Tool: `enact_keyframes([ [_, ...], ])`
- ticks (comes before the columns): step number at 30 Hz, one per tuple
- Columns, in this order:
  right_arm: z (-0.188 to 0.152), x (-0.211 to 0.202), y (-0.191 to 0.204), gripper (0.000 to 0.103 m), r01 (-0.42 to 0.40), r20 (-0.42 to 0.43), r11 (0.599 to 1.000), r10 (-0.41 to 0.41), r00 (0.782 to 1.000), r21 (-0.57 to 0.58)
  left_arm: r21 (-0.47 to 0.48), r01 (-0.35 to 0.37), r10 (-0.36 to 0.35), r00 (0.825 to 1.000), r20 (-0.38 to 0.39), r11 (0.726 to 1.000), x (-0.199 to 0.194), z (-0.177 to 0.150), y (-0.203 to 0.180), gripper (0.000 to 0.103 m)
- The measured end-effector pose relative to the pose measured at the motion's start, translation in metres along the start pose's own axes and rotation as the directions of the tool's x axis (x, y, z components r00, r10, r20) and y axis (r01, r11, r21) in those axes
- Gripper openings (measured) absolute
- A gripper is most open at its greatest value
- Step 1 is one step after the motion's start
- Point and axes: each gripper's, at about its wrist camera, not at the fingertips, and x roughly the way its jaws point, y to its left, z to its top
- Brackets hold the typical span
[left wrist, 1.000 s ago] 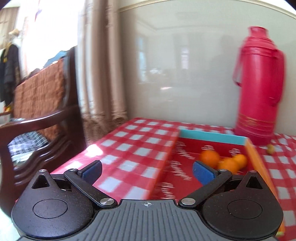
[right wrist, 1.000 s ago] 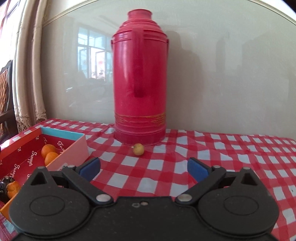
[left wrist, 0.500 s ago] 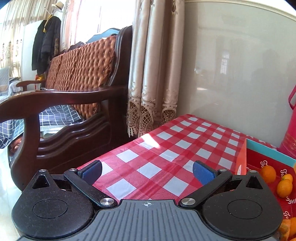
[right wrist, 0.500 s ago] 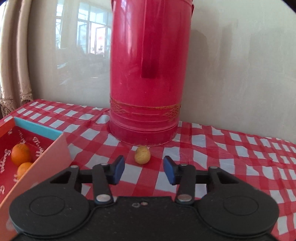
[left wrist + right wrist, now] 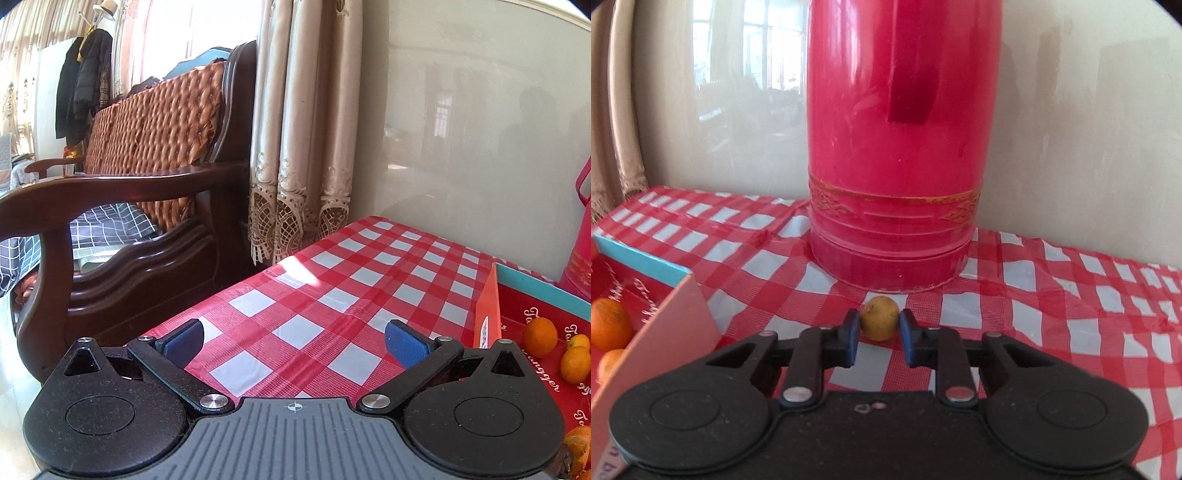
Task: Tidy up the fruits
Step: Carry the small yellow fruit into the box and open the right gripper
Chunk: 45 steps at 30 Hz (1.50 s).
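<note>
A small yellow-brown fruit (image 5: 880, 323) lies on the checked tablecloth just in front of the red thermos (image 5: 901, 147). My right gripper (image 5: 877, 334) has its blue pads on either side of the fruit, nearly closed on it. A red box (image 5: 665, 317) at the left holds small oranges (image 5: 607, 326). In the left wrist view the box (image 5: 487, 314) is at the right with oranges (image 5: 540, 336) in it. My left gripper (image 5: 293, 341) is open and empty above the cloth near the table's left edge.
A dark wooden armchair (image 5: 122, 221) with a woven back stands left of the table. A lace curtain (image 5: 295, 147) hangs by the wall. The table's left edge (image 5: 221, 291) lies close to my left gripper.
My right gripper moved forward to the yellow fruit and its jaws narrowed around it. My left gripper swung left, away from the box, and stayed open.
</note>
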Motion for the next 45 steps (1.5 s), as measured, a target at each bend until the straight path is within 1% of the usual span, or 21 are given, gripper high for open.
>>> enact_keyframes([
  [1,-0.001,-0.005,0.000,0.014,0.005,0.011,1.000,-0.005,1.000,-0.001,0.000,0.001,-0.001,1.000,0.001,1.000,-0.001,0.000,-0.001,0.103],
  [4,-0.006,-0.029,0.000,0.014,-0.016,0.038,1.000,0.016,0.999,0.008,0.002,0.012,-0.012,1.000,-0.003,1.000,-0.004,0.000,-0.004,0.103],
  [8,-0.018,-0.073,0.002,0.014,-0.054,0.079,0.998,0.052,0.996,0.026,0.004,0.037,-0.037,0.999,0.003,0.999,-0.014,0.000,-0.008,0.103],
  [13,-0.031,-0.125,0.015,0.014,-0.130,0.132,0.989,0.120,0.984,0.072,0.003,0.071,-0.071,0.997,0.009,0.997,-0.031,-0.002,-0.016,0.103],
  [14,-0.033,-0.133,0.019,0.014,-0.156,0.138,0.984,0.143,0.980,0.084,0.011,0.080,-0.080,0.997,0.012,0.997,-0.036,-0.004,-0.018,0.103],
  [16,-0.036,-0.145,0.029,0.014,-0.181,0.154,0.980,0.167,0.974,0.080,0.035,0.096,-0.096,0.995,0.022,0.995,-0.045,-0.007,-0.022,0.103],
  [18,-0.038,-0.153,0.042,0.014,-0.207,0.161,0.976,0.195,0.967,0.061,0.056,0.105,-0.107,0.994,0.029,0.993,-0.054,-0.011,-0.024,0.103],
  [24,-0.045,-0.159,0.081,0.014,-0.235,0.151,0.972,0.231,0.961,0.006,0.093,0.142,-0.145,0.989,0.025,0.985,-0.075,-0.019,-0.022,0.103],
  [29,-0.042,-0.144,0.106,0.015,-0.263,0.138,0.965,0.262,0.955,-0.010,0.136,0.154,-0.159,0.987,0.029,0.979,-0.082,-0.022,-0.022,0.103],
  [31,-0.043,-0.138,0.117,0.025,-0.262,0.116,0.965,0.264,0.958,-0.026,0.138,0.163,-0.166,0.986,0.016,0.977,-0.081,-0.022,-0.021,0.103],
  [32,-0.042,-0.136,0.120,0.028,-0.251,0.113,0.968,0.252,0.961,-0.023,0.141,0.165,-0.168,0.986,0.011,0.976,-0.080,-0.022,-0.021,0.103],
  [34,-0.043,-0.139,0.118,0.036,-0.274,0.136,0.962,0.272,0.953,-0.003,0.142,0.162,-0.165,0.986,0.009,0.977,-0.079,-0.022,-0.019,0.103],
  [35,-0.042,-0.142,0.118,0.046,-0.280,0.148,0.960,0.277,0.949,-0.002,0.143,0.163,-0.166,0.986,0.009,0.976,-0.079,-0.022,-0.019,0.103],
  [36,-0.041,-0.144,0.118,0.052,-0.277,0.162,0.961,0.274,0.948,-0.005,0.143,0.162,-0.166,0.986,0.012,0.976,-0.080,-0.022,-0.018,0.103],
  [37,-0.040,-0.147,0.116,0.055,-0.275,0.175,0.961,0.272,0.946,-0.006,0.142,0.164,-0.167,0.986,0.013,0.976,-0.079,-0.021,-0.018,0.103],
  [39,-0.039,-0.154,0.110,0.074,-0.272,0.200,0.962,0.265,0.943,0.008,0.140,0.175,-0.179,0.984,0.013,0.975,-0.080,-0.021,-0.017,0.103],
  [43,-0.038,-0.175,0.096,0.084,-0.258,0.254,0.966,0.247,0.935,0.011,0.128,0.203,-0.207,0.978,0.016,0.971,-0.087,-0.020,-0.019,0.103],
  [45,-0.039,-0.191,0.087,0.089,-0.255,0.265,0.967,0.243,0.933,0.011,0.114,0.226,-0.230,0.973,0.018,0.967,-0.096,-0.019,-0.022,0.103],
])
